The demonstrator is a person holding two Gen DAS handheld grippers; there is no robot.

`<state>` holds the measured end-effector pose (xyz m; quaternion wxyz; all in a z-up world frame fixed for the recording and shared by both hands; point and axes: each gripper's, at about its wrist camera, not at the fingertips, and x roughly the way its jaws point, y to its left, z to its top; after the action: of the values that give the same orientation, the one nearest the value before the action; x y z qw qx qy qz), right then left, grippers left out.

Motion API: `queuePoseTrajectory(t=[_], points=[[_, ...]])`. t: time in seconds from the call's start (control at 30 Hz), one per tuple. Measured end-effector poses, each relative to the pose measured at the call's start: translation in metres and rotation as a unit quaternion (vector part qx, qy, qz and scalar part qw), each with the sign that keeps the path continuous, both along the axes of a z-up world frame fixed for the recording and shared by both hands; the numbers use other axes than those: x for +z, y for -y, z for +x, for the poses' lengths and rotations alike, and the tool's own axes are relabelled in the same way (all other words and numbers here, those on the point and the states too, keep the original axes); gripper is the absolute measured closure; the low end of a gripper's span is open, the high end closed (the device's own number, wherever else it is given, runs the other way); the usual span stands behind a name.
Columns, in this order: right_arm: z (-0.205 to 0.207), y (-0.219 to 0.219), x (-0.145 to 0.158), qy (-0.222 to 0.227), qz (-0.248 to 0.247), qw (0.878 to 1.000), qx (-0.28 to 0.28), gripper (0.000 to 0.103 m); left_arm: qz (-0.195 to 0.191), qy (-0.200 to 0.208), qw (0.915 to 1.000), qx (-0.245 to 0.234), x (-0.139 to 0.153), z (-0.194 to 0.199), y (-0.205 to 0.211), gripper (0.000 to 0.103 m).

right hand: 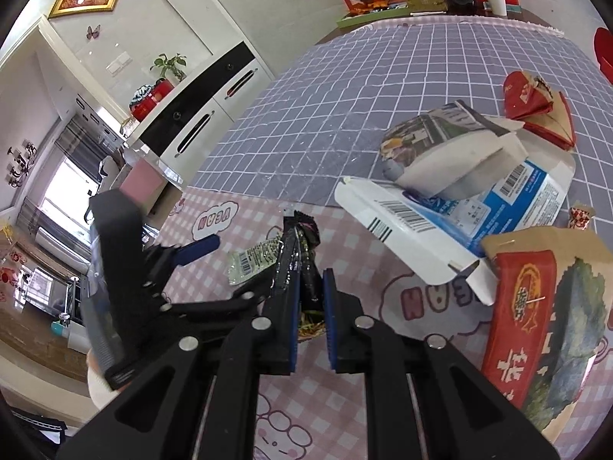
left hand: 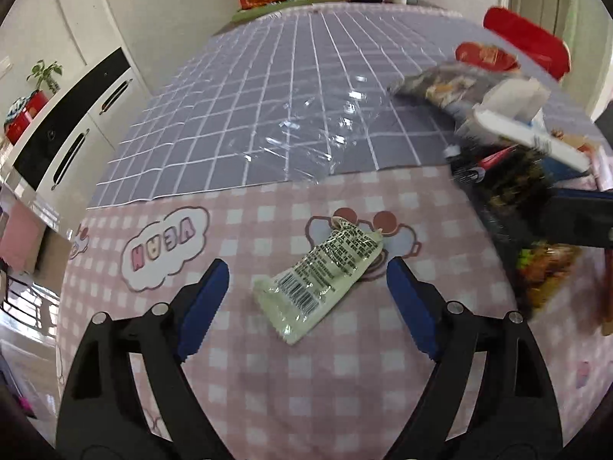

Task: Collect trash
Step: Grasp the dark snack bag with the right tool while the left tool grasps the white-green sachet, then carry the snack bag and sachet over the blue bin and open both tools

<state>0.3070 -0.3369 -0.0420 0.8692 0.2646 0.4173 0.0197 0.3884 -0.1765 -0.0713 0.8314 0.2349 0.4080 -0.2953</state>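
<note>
Left tool (left hand: 306, 272) hangs over pale green wrapper (left hand: 321, 276) on worktop (left hand: 268, 364), jaws apart, not touching it. Right tool (right hand: 311, 299) clamped on dark crumpled wrappers (right hand: 302, 237)

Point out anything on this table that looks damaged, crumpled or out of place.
A crumpled pale wrapper lies flat on the pink checked cloth, between the open left gripper fingers. To the right, flattened, torn cartons are heaped untidily. The right gripper is shut on dark wrappers.

The left gripper (left hand: 306, 280) tilts downward with its jaws spread wide; the right gripper (right hand: 310, 299) tilts downward too, clamped tight.
</note>
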Motion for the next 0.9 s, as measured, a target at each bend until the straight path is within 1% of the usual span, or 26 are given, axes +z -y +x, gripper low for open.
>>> queuePoseTrajectory(t=[0.03,0.07,0.13,0.17,0.2,0.27,0.37,0.47,0.53,0.67,0.77,0.87,0.9], points=[[0.0,0.001,0.0,-0.001,-0.001,1.0,-0.002,0.091,-0.01,0.001,0.9999,-0.005,0.0,0.002,0.001,0.023],[-0.001,0.002,-0.001,-0.001,0.0,1.0,-0.004,0.091,-0.017,-0.008,0.9998,-0.011,-0.001,0.003,0.001,0.033],[-0.001,0.004,-0.002,-0.002,0.001,1.0,-0.01,0.091,-0.049,-0.054,0.9969,-0.03,0.0,0.009,-0.003,0.077],[-0.002,0.005,-0.002,-0.003,0.0,1.0,-0.011,0.091,-0.052,-0.057,0.9967,-0.025,0.001,0.01,-0.004,0.077],[-0.003,0.005,-0.003,-0.004,0.0,1.0,-0.013,0.091,-0.041,-0.043,0.9981,-0.016,0.001,0.008,-0.004,0.081],[-0.004,0.007,-0.004,-0.006,0.001,1.0,-0.015,0.091,-0.034,-0.02,0.9992,-0.009,0.0,0.001,-0.007,0.084],[-0.005,0.006,-0.005,-0.006,0.003,1.0,-0.016,0.091,-0.053,-0.02,0.9984,0.001,0.004,-0.011,-0.018,0.085],[-0.006,-0.001,-0.002,-0.001,0.002,1.0,-0.01,0.091,-0.062,-0.015,0.9974,0.034,0.008,-0.022,-0.035,0.085],[-0.007,-0.008,0.0,0.004,0.0,1.0,-0.005,0.091,-0.085,-0.023,0.9948,0.052,0.013,-0.029,-0.05,0.085],[-0.006,-0.035,0.006,0.012,0.001,1.0,0.026,0.091,-0.102,-0.022,0.9908,0.087,0.022,-0.043,-0.081,0.085],[-0.006,-0.062,0.01,0.019,-0.009,0.998,0.052,0.091,-0.129,-0.032,0.9855,0.106,0.024,-0.051,-0.106,0.085],[-0.006,-0.092,0.013,0.026,-0.011,0.996,0.082,0.091,-0.118,-0.004,0.9835,0.137,0.027,-0.064,-0.134,0.085],[-0.006,-0.103,0.014,0.027,-0.012,0.995,0.093,0.091,-0.119,-0.002,0.9818,0.148,0.028,-0.068,-0.145,0.085]])
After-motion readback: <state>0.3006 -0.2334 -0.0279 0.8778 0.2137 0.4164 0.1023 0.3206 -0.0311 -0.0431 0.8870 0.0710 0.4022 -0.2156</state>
